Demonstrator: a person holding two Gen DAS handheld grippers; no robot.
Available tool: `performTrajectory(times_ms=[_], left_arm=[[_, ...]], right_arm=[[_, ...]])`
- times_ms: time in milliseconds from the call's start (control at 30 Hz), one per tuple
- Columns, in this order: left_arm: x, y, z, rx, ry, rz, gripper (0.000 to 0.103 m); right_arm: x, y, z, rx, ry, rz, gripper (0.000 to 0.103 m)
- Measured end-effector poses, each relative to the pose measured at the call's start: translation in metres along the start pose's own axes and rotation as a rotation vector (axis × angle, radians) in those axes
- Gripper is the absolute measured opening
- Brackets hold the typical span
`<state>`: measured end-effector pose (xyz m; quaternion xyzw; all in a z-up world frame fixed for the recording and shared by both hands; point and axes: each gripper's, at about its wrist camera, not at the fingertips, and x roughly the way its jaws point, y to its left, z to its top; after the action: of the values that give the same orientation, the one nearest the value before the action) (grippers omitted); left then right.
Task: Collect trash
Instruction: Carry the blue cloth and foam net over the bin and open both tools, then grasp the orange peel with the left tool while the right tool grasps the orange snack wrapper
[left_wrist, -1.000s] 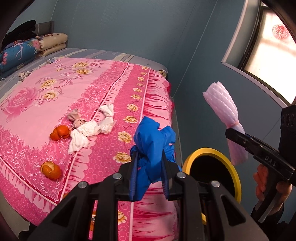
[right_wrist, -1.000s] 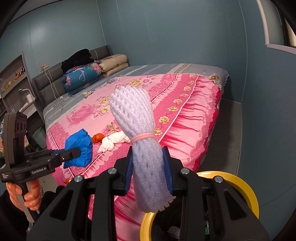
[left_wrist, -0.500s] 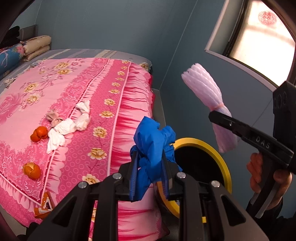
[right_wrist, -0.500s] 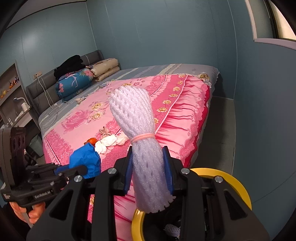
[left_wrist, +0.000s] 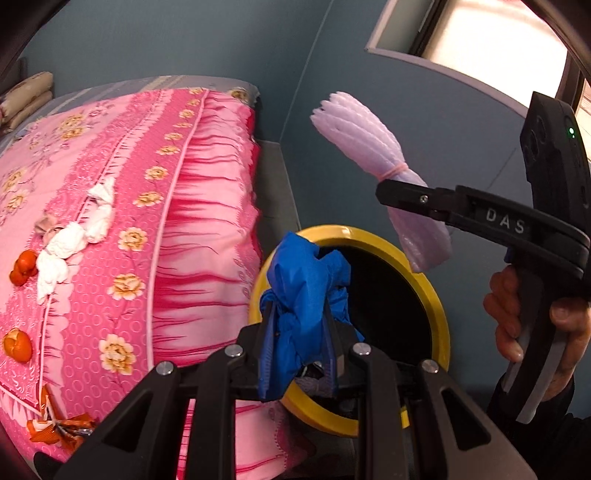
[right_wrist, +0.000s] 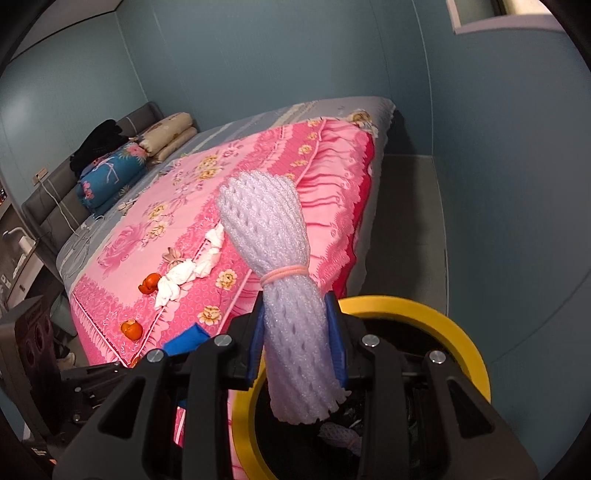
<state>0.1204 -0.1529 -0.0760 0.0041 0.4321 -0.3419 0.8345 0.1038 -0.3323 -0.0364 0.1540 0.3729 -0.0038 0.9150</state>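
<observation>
- The bin (left_wrist: 439, 306) stands on the floor (right_wrist: 406, 206) just beside the bed (left_wrist: 192, 206).
- Tissue wads (left_wrist: 74, 236) and orange peels (left_wrist: 16, 343) lie on the bed, left of the bin.
- Pillows (right_wrist: 170, 136) lie at the bed's far end.
- A wrapper (left_wrist: 59, 430) lies at the bed's near edge.

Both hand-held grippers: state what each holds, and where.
Left hand-held gripper pinches the crumpled blue glove at its lower half; right clamps the foam net bundle below its band.
</observation>
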Motion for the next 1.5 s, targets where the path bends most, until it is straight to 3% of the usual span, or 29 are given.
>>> performTrajectory(times_ms=[333, 633, 700, 767, 933, 1033, 1267, 1500], left_arm=[[0.033, -0.031, -0.015, 0.043, 0.077, -0.055, 0.021], [0.030, -0.043, -0.021, 0.064, 0.087, -0.058, 0.023], [0.026, -0.044, -0.021, 0.067, 0.072, -0.060, 0.027], [0.021, -0.044, -0.021, 0.065, 0.062, -0.067, 0.038], [0.003, -0.035, -0.022, 0.037, 0.021, -0.075, 0.060], [-0.011, -0.023, -0.020, 0.014, -0.020, -0.052, 0.074], [-0.043, 0.015, -0.019, -0.035, -0.089, 0.039, 0.082], [-0.080, 0.057, -0.019, -0.105, -0.151, 0.131, 0.082]], right_arm=[[-0.001, -0.033, -0.014, 0.095, 0.003, 0.007, 0.031], [-0.019, -0.039, -0.013, 0.119, -0.042, 0.044, 0.034], [-0.026, -0.041, -0.012, 0.124, -0.062, 0.044, 0.039], [-0.032, -0.042, -0.010, 0.132, -0.081, 0.034, 0.050], [-0.050, -0.049, -0.005, 0.161, -0.152, -0.018, 0.059], [-0.057, -0.045, -0.004, 0.151, -0.190, -0.006, 0.064], [-0.058, -0.028, 0.003, 0.076, -0.231, 0.099, 0.078], [-0.056, 0.022, 0.006, -0.051, -0.247, 0.215, 0.081]])
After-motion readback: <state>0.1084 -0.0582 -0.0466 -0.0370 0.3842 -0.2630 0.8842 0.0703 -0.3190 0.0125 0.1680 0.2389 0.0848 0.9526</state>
